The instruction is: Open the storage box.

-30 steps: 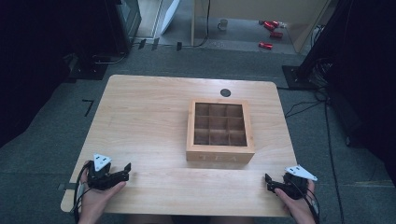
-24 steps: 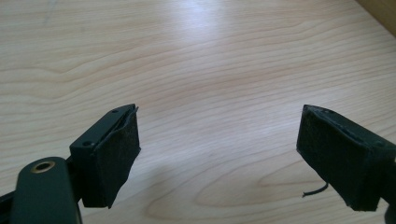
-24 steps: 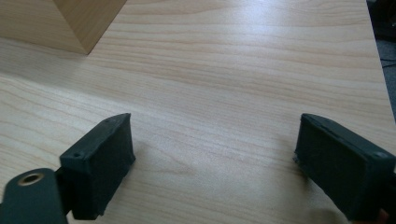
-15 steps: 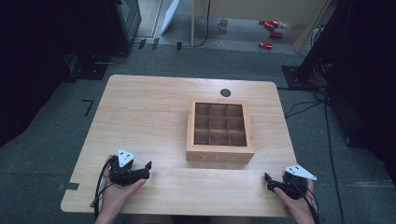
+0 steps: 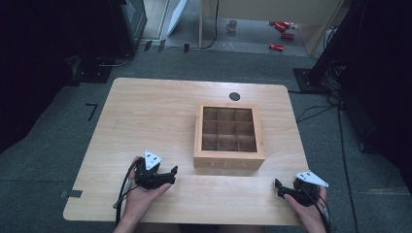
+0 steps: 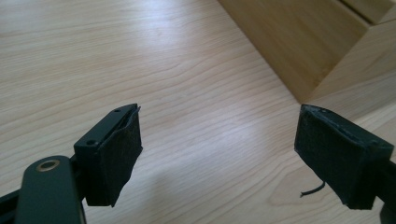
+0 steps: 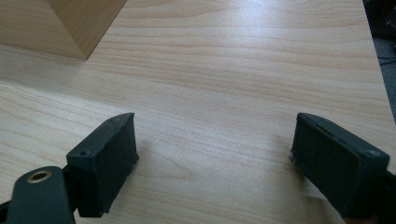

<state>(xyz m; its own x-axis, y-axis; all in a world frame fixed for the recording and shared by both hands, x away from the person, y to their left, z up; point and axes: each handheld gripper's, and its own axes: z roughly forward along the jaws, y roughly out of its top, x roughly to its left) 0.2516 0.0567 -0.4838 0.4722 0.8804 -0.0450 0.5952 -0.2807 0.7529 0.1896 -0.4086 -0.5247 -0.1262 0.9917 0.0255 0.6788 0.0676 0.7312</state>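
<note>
Pale wood makes up the table (image 5: 160,116), which takes the middle of the high view, with rounded corners and a small dark round fitting (image 5: 234,96) near its far edge. Around it spreads grey carpet (image 5: 58,145), with black cables (image 5: 316,109) trailing at the right, dark equipment stands at the upper left and upper right, and a few red objects (image 5: 279,34) and a mug (image 5: 232,24) on the floor at the top of the frame.

Right of centre on the table stands the wooden tea box (image 5: 228,136), open at the top and split into nine square compartments, three by three; its near wall carries faint lettering. I cannot tell what, if anything, lies in the cells.

At the lower left of the high view a hand holds the left gripper (image 5: 171,175) low over the table, pointing toward the box's near left corner and a little short of it. In the left gripper view its jaws stand wide apart with nothing between them, the box corner at the upper right. At the lower right, the right gripper (image 5: 278,187) sits near the table's front edge, jaws likewise spread and holding nothing.
</note>
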